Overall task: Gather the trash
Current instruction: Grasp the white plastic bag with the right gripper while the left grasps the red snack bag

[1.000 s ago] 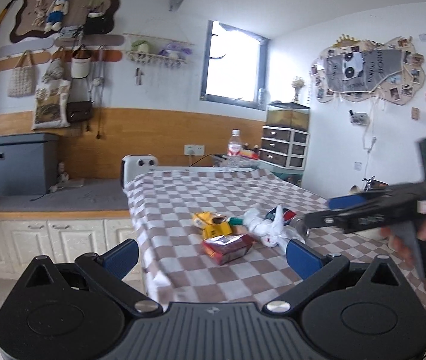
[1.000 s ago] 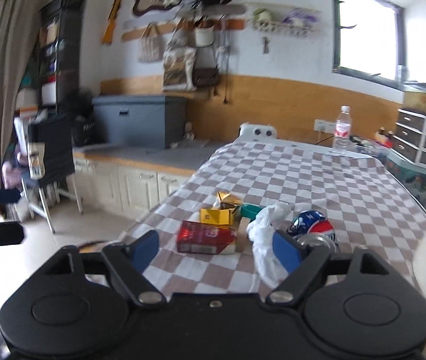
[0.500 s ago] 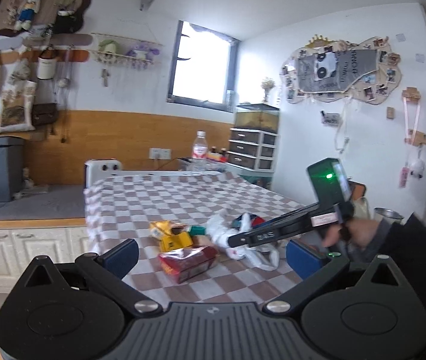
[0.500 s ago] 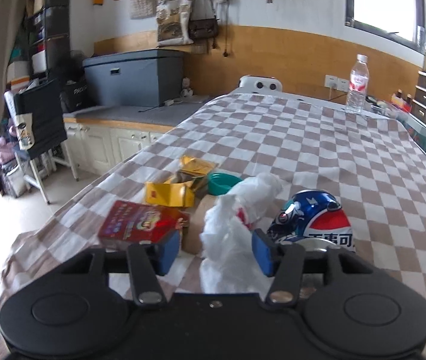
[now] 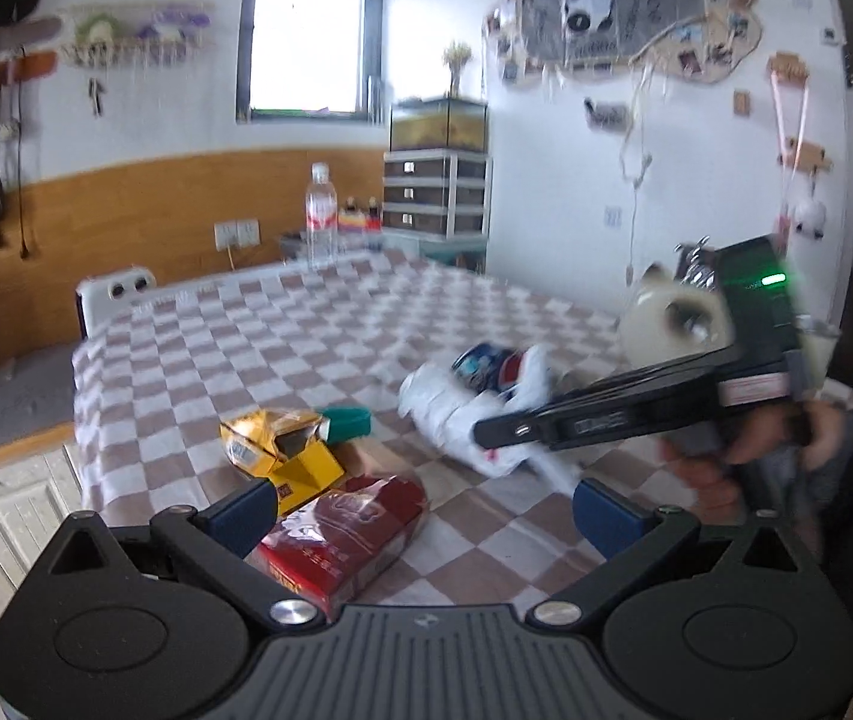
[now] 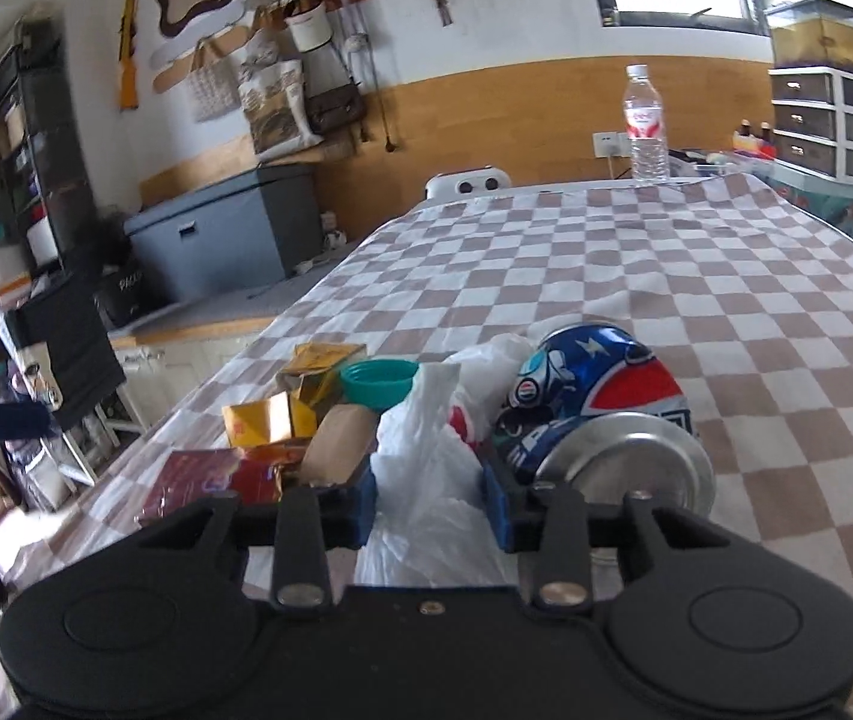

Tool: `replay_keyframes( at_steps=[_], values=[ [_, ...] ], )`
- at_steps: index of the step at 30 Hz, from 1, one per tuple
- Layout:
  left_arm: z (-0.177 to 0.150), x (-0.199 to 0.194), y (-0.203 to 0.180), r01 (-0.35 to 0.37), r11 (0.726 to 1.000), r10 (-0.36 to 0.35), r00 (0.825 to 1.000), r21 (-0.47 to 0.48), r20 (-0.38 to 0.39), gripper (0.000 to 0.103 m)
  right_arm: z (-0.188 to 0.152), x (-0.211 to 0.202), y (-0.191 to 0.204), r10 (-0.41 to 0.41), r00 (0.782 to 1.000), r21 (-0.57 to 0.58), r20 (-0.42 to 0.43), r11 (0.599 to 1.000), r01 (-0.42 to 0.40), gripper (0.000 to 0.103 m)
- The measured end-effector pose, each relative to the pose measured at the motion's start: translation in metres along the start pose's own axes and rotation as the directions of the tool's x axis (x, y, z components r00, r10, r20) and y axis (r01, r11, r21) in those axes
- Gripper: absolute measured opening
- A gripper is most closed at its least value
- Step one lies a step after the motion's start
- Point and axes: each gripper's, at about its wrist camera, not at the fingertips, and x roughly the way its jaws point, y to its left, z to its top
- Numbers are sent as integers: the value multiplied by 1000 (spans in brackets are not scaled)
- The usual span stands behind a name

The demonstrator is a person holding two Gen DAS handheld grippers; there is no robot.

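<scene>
Near the front edge of the checked worktop (image 6: pixel 636 252), your right claw (image 6: pixel 432 501) has just been closing, and its blue pads now pinch a fold of the white plastic bag (image 6: pixel 426 468); judged from both views, the grip takes only a loose bunch of film, not the bag's mouth. Your left claw (image 5: pixel 426 510) stands released, its fingers wide apart and empty, low over the red packet (image 5: pixel 345 531), which lies between them but unpressed.

Remaining trash lies close together: the crushed cola can (image 6: pixel 594 408) touches the bag's right side, the teal cap (image 6: pixel 379 383) and a brown wrapper (image 6: pixel 339 441) sit just left of it, and the yellow carton (image 5: pixel 282 450) lies beside the red packet.

Hazards, as judgements:
- Thin film may slide out of the pads when you lift, since so little of it is caught.
- Part of the bag appears to lie against or under the can; raising it could roll the can toward the worktop's edge or drag the cap along.
- Lifted by a mid-fold, the bag may hang shut, leaving no opening for the left claw to feed.
- Both claws work near one another; a quick sweep of the left toward the packet could knock the right or scatter the carton.
- Blur in the left view makes exact contact with the packet uncertain.
</scene>
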Motion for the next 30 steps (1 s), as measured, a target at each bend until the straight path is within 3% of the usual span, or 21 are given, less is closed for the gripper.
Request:
replay_keyframes(
  at_steps=[2,5,7,10,14,19,21,25,30],
  values=[
    [2,18,11,-12,1000,11,999,-7,-40,103,0,-1,-2,3,1000,16,7,1000,-3,37],
    [6,39,23,-92,996,92,994,3,-56,103,0,-5,-4,7,1000,32,23,999,-8,37],
    [5,53,35,-106,994,102,989,-41,-105,103,1,-8,-5,20,999,41,36,999,-21,37],
    [-2,65,47,-69,990,47,984,-124,-171,103,1,-9,-6,24,999,46,43,999,-26,37],
    [-18,56,42,20,980,-52,986,-197,-156,102,2,-12,-8,22,999,65,46,998,-25,37],
    [-26,36,16,154,970,-186,968,-188,-167,101,1,-16,-9,26,998,80,60,996,-31,37],
    [-25,33,7,134,979,-160,971,-151,-175,101,0,-17,-9,23,998,80,62,996,-28,37],
    [-9,43,3,23,990,-48,983,-142,-175,100,0,-17,-8,22,998,80,61,996,-27,37],
    [8,68,6,-100,980,60,973,-173,-223,88,0,-17,-8,24,998,80,61,996,-29,37]
  ],
)
